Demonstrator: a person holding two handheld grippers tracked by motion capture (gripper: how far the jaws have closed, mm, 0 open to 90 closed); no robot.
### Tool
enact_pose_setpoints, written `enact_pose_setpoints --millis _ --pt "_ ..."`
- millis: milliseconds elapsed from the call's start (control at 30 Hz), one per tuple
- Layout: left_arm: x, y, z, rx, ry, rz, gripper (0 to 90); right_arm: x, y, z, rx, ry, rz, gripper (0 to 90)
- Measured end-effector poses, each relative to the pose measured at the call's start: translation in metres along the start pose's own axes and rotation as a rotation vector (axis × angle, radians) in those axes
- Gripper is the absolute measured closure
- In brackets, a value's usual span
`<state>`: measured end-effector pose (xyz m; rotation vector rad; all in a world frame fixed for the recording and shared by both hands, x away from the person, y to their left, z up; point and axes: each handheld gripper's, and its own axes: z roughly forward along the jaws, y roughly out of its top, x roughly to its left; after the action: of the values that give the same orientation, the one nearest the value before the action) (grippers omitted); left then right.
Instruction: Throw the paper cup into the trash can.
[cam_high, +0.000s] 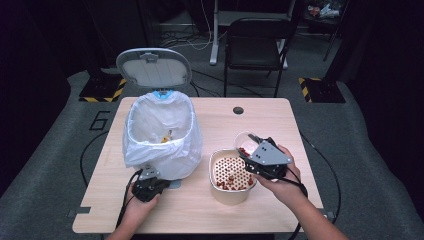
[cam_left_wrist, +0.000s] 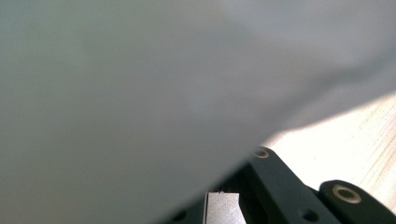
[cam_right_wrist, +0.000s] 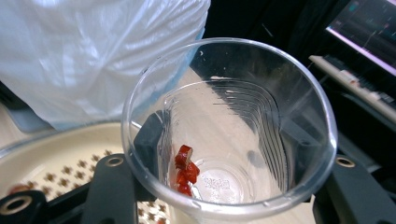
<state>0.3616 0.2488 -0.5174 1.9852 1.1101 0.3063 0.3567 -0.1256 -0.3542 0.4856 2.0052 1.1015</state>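
The right gripper (cam_high: 261, 156) clasps a clear cup (cam_right_wrist: 229, 130) tipped over the strainer bowl (cam_high: 220, 191) near the table's front edge. Most red pieces (cam_high: 231, 181) already lie in the strainer, and a few cling inside the cup. The left gripper (cam_high: 148, 186), clenched, rests against the bagged bin (cam_high: 161, 131) at the table's left side.

Looks like a lab or recording studio: dark surroundings, grey carpet, hazard-striped stand bases (cam_high: 101, 90), loose cables on the floor (cam_high: 186, 40), a folding chair (cam_high: 257, 45), one light wooden bench (cam_high: 280, 125).
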Motion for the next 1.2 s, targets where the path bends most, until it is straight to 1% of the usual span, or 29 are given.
enact_pose_setpoints --millis 33,67,100,133,167,200,267,333,367,400,433,467,500,533,567,633,700,833,900,1000,1067,1133,1200 --pt "0.0 0.0 0.0 0.002 -0.001 0.004 90.0 -0.003 -0.001 0.0 -0.02 0.022 0.065 43.7" --pt "0.0 0.0 0.0 0.002 -0.001 0.004 90.0 -0.004 -0.002 0.0 -0.032 0.032 0.099 43.7" --pt "0.0 0.0 0.0 0.002 -0.001 0.004 90.0 -0.004 -0.002 0.0 -0.032 0.032 0.099 43.7" --pt "0.0 0.0 0.0 0.002 -0.001 0.005 90.0 -0.007 -0.004 0.0 -0.057 0.049 0.16 43.7" --pt "0.0 0.0 0.0 0.002 -0.001 0.005 90.0 -0.007 -0.004 0.0 -0.057 0.049 0.16 43.7" --pt "0.0 0.0 0.0 0.001 -0.001 0.003 90.0 -0.009 -0.006 -0.001 -0.081 0.046 0.215 43.6" --pt "0.0 0.0 0.0 0.001 -0.001 0.004 90.0 -0.01 -0.009 0.0 -0.097 0.046 0.248 43.6" --pt "0.0 0.0 0.0 0.001 -0.001 0.003 90.0 -0.011 -0.01 -0.001 -0.112 0.06 0.278 43.6" --pt "0.0 0.0 0.0 0.001 -0.001 0.003 90.0 -0.011 -0.01 -0.001 -0.112 0.06 0.278 43.6" --pt "0.0 0.0 0.0 0.001 -0.001 0.001 90.0 -0.012 -0.011 -0.001 -0.119 0.066 0.292 43.6" --pt "0.0 0.0 0.0 0.002 -0.001 0.001 90.0 -0.013 -0.012 -0.001 -0.143 0.09 0.335 43.6" --pt "0.0 0.0 0.0 0.003 0.0 0.002 90.0 -0.014 -0.011 -0.001 -0.157 0.099 0.362 43.6" --pt "0.0 0.0 0.0 0.003 0.0 0.002 90.0 -0.014 -0.011 -0.001 -0.157 0.099 0.362 43.6" --pt "0.0 0.0 0.0 0.002 0.0 0.003 90.0 -0.016 -0.009 -0.002 -0.191 0.118 0.412 43.6" --pt "0.0 0.0 0.0 0.001 0.001 0.004 90.0 -0.017 -0.007 -0.002 -0.207 0.125 0.434 43.6" --pt "0.0 0.0 0.0 0.0 -0.001 0.0 90.0 -0.018 -0.002 -0.003 -0.231 0.13 0.45 43.6" --pt "0.0 0.0 0.0 0.002 0.0 0.004 90.0 -0.019 0.002 -0.003 -0.245 0.132 0.446 43.6" --pt "0.0 0.0 0.0 0.003 -0.001 0.005 90.0 -0.018 0.012 -0.001 -0.256 0.147 0.432 43.7" --pt "0.0 0.0 0.0 0.002 -0.001 0.002 90.0 -0.017 0.016 -0.001 -0.26 0.16 0.446 43.7" --pt "0.0 0.0 0.0 0.002 -0.001 0.002 90.0 -0.018 0.024 0.001 -0.265 0.172 0.445 43.7" --pt "0.0 0.0 0.0 0.002 0.0 0.001 90.0 -0.019 0.031 0.003 -0.281 0.18 0.439 43.8" --pt "0.0 0.0 0.0 0.002 -0.001 0.004 90.0 -0.018 0.038 0.004 -0.285 0.182 0.434 43.8" --pt "0.0 0.0 0.0 0.002 0.001 0.005 90.0 -0.019 0.045 0.007 -0.299 0.189 0.414 43.8"
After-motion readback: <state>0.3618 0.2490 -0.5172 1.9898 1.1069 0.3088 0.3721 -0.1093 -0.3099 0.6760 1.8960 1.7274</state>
